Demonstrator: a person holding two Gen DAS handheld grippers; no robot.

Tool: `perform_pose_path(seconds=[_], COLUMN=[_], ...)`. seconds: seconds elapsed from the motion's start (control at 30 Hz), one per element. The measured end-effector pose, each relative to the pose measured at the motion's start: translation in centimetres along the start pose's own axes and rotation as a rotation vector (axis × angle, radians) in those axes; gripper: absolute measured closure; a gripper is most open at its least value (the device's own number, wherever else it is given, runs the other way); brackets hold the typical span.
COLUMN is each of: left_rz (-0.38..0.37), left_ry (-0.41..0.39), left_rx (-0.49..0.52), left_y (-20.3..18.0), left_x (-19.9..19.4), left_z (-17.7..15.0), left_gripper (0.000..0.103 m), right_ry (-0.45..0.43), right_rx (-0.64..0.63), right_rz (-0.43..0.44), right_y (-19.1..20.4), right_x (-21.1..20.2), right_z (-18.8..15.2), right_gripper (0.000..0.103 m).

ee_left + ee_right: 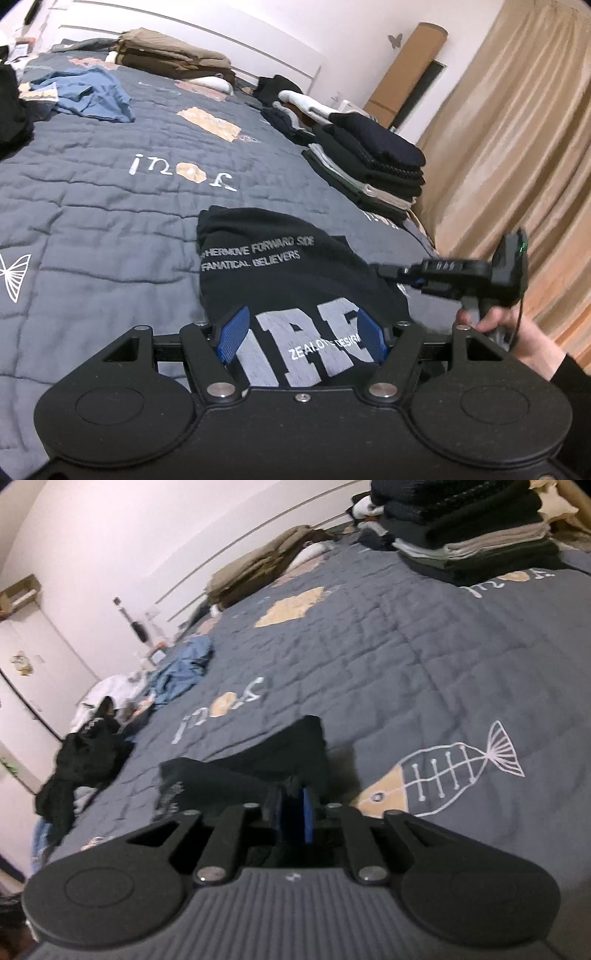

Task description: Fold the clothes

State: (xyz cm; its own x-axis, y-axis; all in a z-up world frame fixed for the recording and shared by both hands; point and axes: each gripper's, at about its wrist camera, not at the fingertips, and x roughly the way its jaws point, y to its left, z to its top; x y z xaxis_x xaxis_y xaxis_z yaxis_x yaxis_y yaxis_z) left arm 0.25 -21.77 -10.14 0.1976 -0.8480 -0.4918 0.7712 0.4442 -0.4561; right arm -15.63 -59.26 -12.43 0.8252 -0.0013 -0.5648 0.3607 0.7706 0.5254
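Note:
A black T-shirt with grey lettering lies partly folded on the grey quilt. My left gripper hovers over its near part, blue pads wide apart, open, with the printed cloth showing between them. At the shirt's right edge my right gripper comes in from the right, held by a hand. In the right wrist view the right gripper has its jaws nearly together with a fold of the black T-shirt pinched between them.
A tall stack of folded dark and beige clothes stands at the bed's right edge by the curtain. Farther off lie a crumpled blue garment, a tan folded pile and a black heap.

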Motion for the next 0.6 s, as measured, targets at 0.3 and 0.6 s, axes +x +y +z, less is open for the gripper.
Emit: perform_pose_path(seconds=[0.3,0.6], left_rz=[0.031,0.088], left_ry=[0.035,0.095], left_rx=[0.340,0.873], left_y=[-5.2,-11.2], left_x=[-0.8,-2.0], left_z=[-2.7,-10.0], left_gripper=[0.039,0.039], right_ry=[0.036,0.038], right_rx=[0.024,0.064], right_rz=[0.050,0.025], right_y=[0.3,0.6], right_x=[-2.9,-6.5], right_z=[-1.6,-5.6], right_gripper=[0.063,0.060])
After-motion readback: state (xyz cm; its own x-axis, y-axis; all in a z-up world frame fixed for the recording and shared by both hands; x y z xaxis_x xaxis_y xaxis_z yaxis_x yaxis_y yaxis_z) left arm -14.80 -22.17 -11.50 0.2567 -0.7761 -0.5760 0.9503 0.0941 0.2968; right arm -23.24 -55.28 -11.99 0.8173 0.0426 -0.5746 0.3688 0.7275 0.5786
